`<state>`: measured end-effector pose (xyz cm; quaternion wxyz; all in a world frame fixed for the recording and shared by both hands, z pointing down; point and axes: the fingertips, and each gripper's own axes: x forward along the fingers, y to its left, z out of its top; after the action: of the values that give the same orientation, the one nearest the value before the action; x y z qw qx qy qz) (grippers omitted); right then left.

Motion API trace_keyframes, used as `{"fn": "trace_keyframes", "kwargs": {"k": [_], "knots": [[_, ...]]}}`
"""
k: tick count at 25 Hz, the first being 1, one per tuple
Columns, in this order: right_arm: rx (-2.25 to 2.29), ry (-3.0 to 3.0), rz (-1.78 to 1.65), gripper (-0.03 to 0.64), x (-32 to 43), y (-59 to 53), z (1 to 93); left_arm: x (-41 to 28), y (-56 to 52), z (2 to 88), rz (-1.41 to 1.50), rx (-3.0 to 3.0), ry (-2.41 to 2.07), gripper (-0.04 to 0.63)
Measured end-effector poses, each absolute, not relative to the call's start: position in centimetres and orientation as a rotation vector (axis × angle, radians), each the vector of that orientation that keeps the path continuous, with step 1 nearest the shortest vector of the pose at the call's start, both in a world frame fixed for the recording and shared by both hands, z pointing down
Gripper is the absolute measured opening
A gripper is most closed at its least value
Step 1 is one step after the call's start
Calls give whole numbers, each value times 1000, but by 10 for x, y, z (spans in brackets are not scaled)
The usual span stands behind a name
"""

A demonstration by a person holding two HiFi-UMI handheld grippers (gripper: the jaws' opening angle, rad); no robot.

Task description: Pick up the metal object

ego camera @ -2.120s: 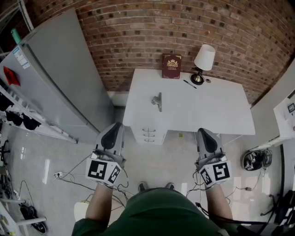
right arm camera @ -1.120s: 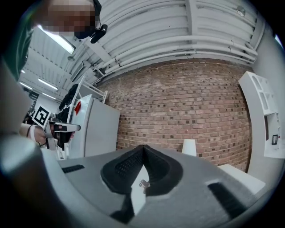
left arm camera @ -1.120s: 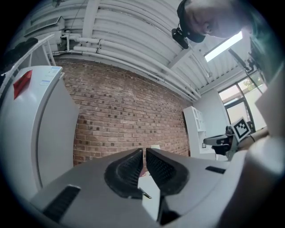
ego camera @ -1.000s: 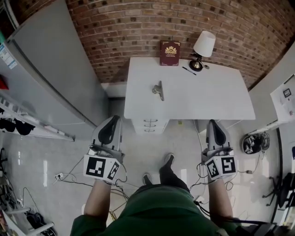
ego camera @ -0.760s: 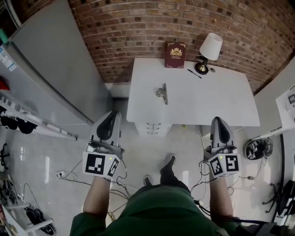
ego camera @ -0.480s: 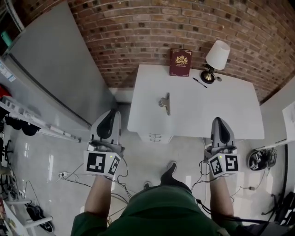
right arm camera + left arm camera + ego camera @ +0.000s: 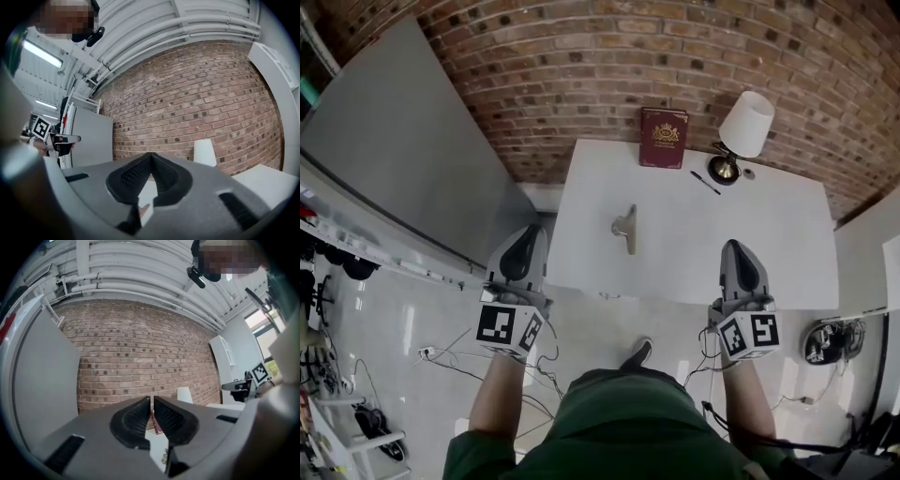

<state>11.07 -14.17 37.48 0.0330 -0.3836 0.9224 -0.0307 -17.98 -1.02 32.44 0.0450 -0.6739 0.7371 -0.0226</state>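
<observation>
On white desk, metal object lies apart from red crested book, lamp, pen; book title illegible. Both left gripper and right gripper clenched, empty.

Lab-like workroom: brick wall, white desk, floor cables, shelving.

Left gripper and right gripper point forward, apart, fingers closed on nothing.
</observation>
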Motion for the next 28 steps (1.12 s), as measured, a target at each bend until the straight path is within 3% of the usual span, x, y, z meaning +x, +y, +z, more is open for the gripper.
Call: {"fn": "trace_keyframes", "kwargs": {"k": [13, 26, 28], "knots": [[-1181, 2854, -143, 2, 118, -183, 387, -178, -86, 369, -239, -2142, 2156, 21], [-1528, 2738, -166, 2, 145, -195, 399, -172, -179, 492, -563, -2549, 1889, 23], [-1562, 2732, -161, 2, 143, -191, 400, -170, -187, 517, -641, -2636, 1833, 58]]}}
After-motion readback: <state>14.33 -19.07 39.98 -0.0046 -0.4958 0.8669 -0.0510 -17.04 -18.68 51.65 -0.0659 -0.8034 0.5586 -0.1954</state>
